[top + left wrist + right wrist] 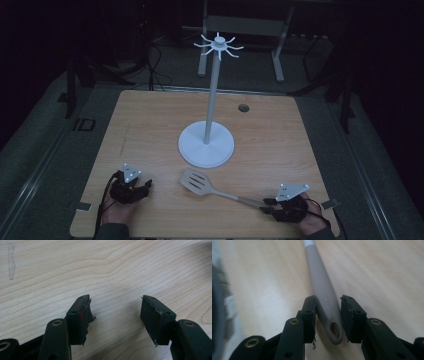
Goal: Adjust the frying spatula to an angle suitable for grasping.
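Note:
A grey slotted spatula (196, 182) lies flat on the wooden table (150, 125), its head toward the middle and its handle running to the lower right. My right gripper (265, 205) is at the handle's end. In the right gripper view the handle (319, 277), with its hanging hole, lies between the jaws of my right gripper (328, 315); the left pad touches it and a thin gap shows at the right pad. My left gripper (147, 186) rests at the near left, open, with bare wood between the jaws of the left gripper (116, 315).
A white utensil stand (206, 145) with a round base, a tall pole and a crown of hooks (218, 45) rises just behind the spatula head. A small round hole (243, 107) sits in the table's far right part. Dark floor and table legs lie beyond.

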The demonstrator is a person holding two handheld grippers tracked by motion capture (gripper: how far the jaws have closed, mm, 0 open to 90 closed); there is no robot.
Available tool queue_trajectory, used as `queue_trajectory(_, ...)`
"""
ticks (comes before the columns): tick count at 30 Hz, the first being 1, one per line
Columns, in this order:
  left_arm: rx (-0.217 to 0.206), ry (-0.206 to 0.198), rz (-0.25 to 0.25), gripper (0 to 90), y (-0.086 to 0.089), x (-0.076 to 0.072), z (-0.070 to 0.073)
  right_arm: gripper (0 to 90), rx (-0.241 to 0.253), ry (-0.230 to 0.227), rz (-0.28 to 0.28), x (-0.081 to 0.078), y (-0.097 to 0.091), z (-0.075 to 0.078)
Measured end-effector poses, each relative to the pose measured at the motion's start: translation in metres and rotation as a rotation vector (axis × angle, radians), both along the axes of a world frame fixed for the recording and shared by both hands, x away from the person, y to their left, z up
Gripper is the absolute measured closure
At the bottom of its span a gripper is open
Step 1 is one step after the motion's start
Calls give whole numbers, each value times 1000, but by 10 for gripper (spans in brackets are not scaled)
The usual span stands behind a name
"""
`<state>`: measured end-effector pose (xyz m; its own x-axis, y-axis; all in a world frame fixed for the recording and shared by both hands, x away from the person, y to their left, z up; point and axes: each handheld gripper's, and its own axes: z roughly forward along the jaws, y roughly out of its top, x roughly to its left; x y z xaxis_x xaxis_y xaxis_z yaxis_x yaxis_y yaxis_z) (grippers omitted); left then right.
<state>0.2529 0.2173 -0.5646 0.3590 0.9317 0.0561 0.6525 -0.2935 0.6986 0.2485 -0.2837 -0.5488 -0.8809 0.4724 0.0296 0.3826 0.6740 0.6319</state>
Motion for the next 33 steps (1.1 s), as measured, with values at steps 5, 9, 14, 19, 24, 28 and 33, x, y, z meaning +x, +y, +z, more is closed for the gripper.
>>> queue_trajectory(5,0,-1,0,415,0,0,0,619,10,-18,-47,24,1,1)
queue_trajectory(9,1,-1,1,413,0,0,0,603,40,-21,-101,40,2,1)
queue_trajectory(14,2,-1,1,413,0,0,0,558,68,-4,-157,42,1,1)
queue_trajectory(19,3,-3,0,413,1,0,0,663,193,-19,-331,34,-25,3)
queue_trajectory(24,5,-4,0,413,0,0,0,898,163,-5,-511,24,-38,2)
queue_trajectory(28,7,-3,-2,413,0,0,0,900,137,16,-565,20,-37,-3)
queue_trajectory(33,2,-6,1,413,0,-1,1,900,137,28,-586,22,-29,-5)
